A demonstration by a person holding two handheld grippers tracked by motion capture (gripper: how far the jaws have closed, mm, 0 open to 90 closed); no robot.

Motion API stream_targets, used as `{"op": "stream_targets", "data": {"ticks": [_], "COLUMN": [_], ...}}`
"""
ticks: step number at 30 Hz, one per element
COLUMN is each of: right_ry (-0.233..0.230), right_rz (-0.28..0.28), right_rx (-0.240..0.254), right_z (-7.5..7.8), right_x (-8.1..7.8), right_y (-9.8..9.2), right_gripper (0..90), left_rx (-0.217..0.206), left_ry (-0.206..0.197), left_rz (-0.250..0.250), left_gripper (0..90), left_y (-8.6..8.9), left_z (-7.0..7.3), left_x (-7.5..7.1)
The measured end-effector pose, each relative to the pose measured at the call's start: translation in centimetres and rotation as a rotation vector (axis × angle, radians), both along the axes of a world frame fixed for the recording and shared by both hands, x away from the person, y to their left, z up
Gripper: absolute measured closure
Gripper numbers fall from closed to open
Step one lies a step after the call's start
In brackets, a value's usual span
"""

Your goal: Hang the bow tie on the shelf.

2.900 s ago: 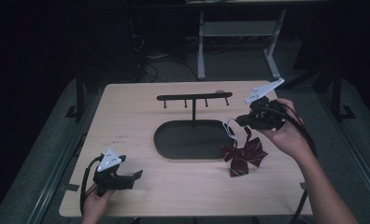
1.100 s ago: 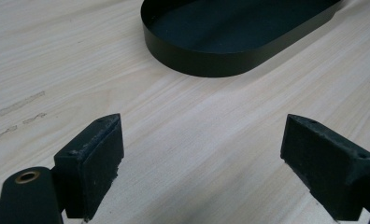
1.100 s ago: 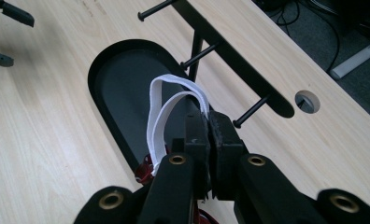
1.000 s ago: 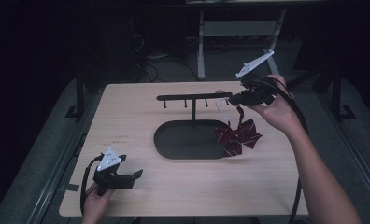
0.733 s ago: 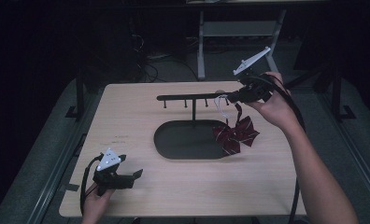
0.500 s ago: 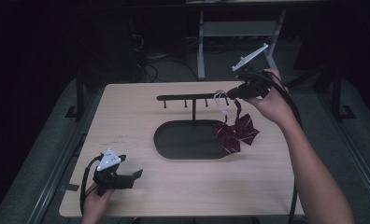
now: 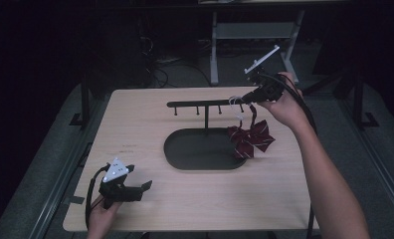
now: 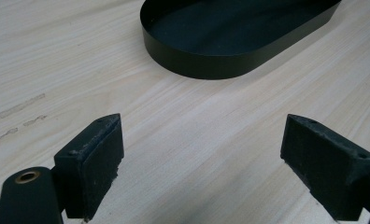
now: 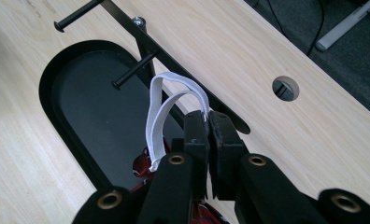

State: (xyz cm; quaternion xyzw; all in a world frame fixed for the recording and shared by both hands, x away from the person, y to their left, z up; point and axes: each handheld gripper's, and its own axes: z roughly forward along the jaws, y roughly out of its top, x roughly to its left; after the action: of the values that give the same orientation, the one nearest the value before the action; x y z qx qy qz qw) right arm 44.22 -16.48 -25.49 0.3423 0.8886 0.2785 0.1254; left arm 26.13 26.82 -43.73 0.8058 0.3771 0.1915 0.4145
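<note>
Item: red striped bow tie point(image 7: 250, 140) on a white elastic loop point(image 9: 160, 116). Location: hanging in the air from the right gripper point(image 7: 246, 97), over the right end of the oval black tray point(image 7: 185, 158), just beside the right end of the peg rack point(image 7: 205, 103). The bow dangles below the rack's bar, clear of the counter point(image 7: 135, 129).

Right gripper: fingers point(image 9: 196, 135) closed on the elastic loop, pinching it at one side so that the free arc of the band stands open toward the nearest peg point(image 9: 132, 70).

Left gripper point(image 7: 135, 189): resting low at the near left of the counter, fingers point(image 8: 92, 156) spread wide with nothing between them; only bare wood and the tray's wall lie ahead of it.

Work in hand, as judged: hanging the bow tie on the rack by its loop.

Risks:
- The loop is narrow and limp; it could sag shut or twist and slide past the peg tip.
- The pinch takes little band; a snag on the peg could pull it free and drop the tie into the tray.
- Pushing against the bar could tip the light rack.
</note>
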Motion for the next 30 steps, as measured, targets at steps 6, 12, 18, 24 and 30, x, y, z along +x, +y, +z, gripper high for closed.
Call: {"op": "stream_targets", "data": {"ticks": [6,12,18,24,30], "right_ry": [0.009,0.021,0.024,0.039,0.045], "right_rz": [-0.011,-0.023,-0.028,-0.035,-0.036], "right_rx": [0.002,-0.008,-0.002,-0.006,-0.008], "right_z": [-0.3,-0.9,-1.2,-1.7,-2.2], "right_x": [0.3,0.6,0.7,0.9,1.1], "right_y": [-0.2,-0.5,-0.9,-1.0,-0.9], "right_gripper": [86.5,86.5,86.4,86.3,86.3], "left_rx": [0.000,0.002,0.005,0.004,0.005], "left_ry": [0.005,0.007,0.008,0.007,0.007], "left_rz": [-0.001,-0.002,-0.006,-0.006,-0.006], "left_gripper": [13.0,13.0,13.0,13.0,13.0], "left_y": [0.0,-0.1,-0.1,-0.2,-0.1], "left_z": [0.0,0.0,0.0,-0.1,0.0], "left_x": [0.0,0.0,0.0,0.0,0.0]}}
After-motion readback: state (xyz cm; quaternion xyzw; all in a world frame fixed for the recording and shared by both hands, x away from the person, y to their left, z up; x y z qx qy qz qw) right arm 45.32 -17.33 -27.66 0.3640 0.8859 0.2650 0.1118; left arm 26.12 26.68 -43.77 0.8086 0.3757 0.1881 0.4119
